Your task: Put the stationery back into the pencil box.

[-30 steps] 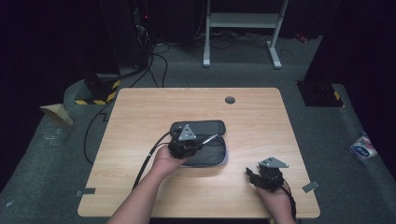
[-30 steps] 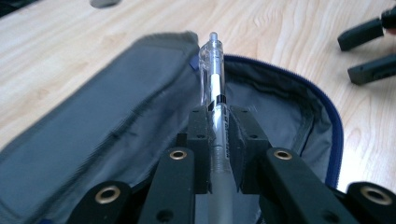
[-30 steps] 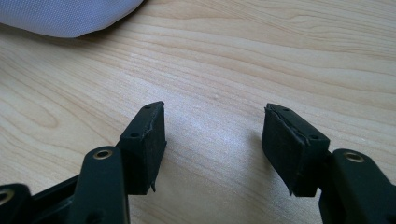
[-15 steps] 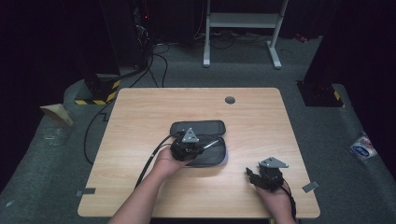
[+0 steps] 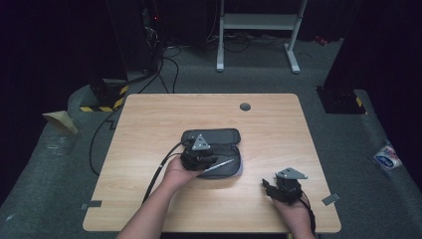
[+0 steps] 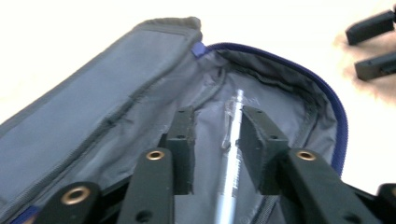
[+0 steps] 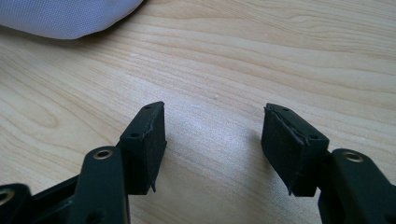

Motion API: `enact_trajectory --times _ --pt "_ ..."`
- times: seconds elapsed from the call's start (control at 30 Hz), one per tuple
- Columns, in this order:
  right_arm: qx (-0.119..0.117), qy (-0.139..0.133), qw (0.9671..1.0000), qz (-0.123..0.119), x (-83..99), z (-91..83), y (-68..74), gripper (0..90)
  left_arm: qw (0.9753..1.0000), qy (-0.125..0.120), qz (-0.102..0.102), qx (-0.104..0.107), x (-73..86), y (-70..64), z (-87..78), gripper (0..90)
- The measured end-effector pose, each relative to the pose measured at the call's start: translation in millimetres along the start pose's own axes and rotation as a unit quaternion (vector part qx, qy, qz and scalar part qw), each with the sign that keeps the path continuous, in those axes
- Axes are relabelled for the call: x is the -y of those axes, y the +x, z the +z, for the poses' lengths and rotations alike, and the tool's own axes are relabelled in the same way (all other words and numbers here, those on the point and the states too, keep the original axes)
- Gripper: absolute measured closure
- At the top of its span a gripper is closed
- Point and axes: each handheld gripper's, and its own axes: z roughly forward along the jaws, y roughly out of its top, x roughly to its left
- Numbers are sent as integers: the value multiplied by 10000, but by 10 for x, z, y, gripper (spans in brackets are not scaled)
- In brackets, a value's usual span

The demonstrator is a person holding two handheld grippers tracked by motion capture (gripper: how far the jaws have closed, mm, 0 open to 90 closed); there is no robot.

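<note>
A pen (image 6: 232,158) lies inside an open grey pencil case (image 6: 93,126), along the bottom of its lower half, with the tip pointing toward the far curved end. The case rests flat near the middle of the desk (image 5: 149,119), and its lid is folded back away from the person, so the inside is free to reach from above. The blue zipper (image 6: 327,102) runs around the open edge.

The left tongs (image 6: 215,140) hang just over the pen, one jaw on each side of it. The gap between the jaws is narrow but clearly wider than the pen, and I see no contact with it. I think the tongs are either ready to close on the pen or have just let it go; from this moment alone I cannot say which. They are lined up along the pen, which would suit both.

The right tongs (image 7: 212,140) are well apart from the case, near the front right corner of the desk. Their jaws stand wide and hold nothing, with only bare wood between them. A corner of the case shows at the top of their view. It seems this hand (image 5: 293,214) simply waits and keeps out of the way.
</note>
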Motion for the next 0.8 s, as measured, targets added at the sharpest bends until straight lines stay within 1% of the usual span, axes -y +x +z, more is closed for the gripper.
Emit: enact_trajectory --times 0.07,0.1,0.13,0.17,0.23,0.27,0.3,0.37,0.43,0.5,0.57,0.67,0.73,0.8 --pt "0 0 10000 1 0 0 0 394 9998 -75 -191 -48 13 14 -15 633" --pt "0 2 10000 10 0 0 1 394 9994 -123 -326 -26 25 23 -21 621" --pt "0 0 10000 0 0 0 0 394 9990 -153 -411 -45 37 28 -25 602" --pt "0 0 10000 1 0 0 0 394 9988 -157 -442 -108 50 25 -30 591" --pt "0 -1 10000 -1 0 0 0 394 9988 -171 -397 -224 74 22 -50 556" --pt "0 0 10000 -1 0 0 0 394 9985 -188 -418 -284 93 22 -70 536" --pt "3 2 10000 11 0 0 2 394 9982 -229 -458 -303 109 23 -86 516" --pt "5 2 10000 12 1 -1 3 394 9982 -217 -462 -311 133 39 -122 503" --pt "5 2 10000 13 1 0 3 394 9977 -236 -500 -387 158 53 -173 466" --pt "2 -1 10000 6 0 0 1 394 9964 -316 -633 -459 194 82 -248 410" --pt "2 0 10000 5 0 0 1 394 9953 -355 -767 -482 226 112 -300 365" --pt "2 0 10000 6 0 0 1 394 9938 -371 -856 -612 280 168 -397 312" --pt "2 0 10000 5 0 0 0 394 9920 -422 -976 -673 330 219 -475 271" --pt "2 -1 10000 6 0 0 1 394 9907 -428 -1051 -746 373 261 -526 239"
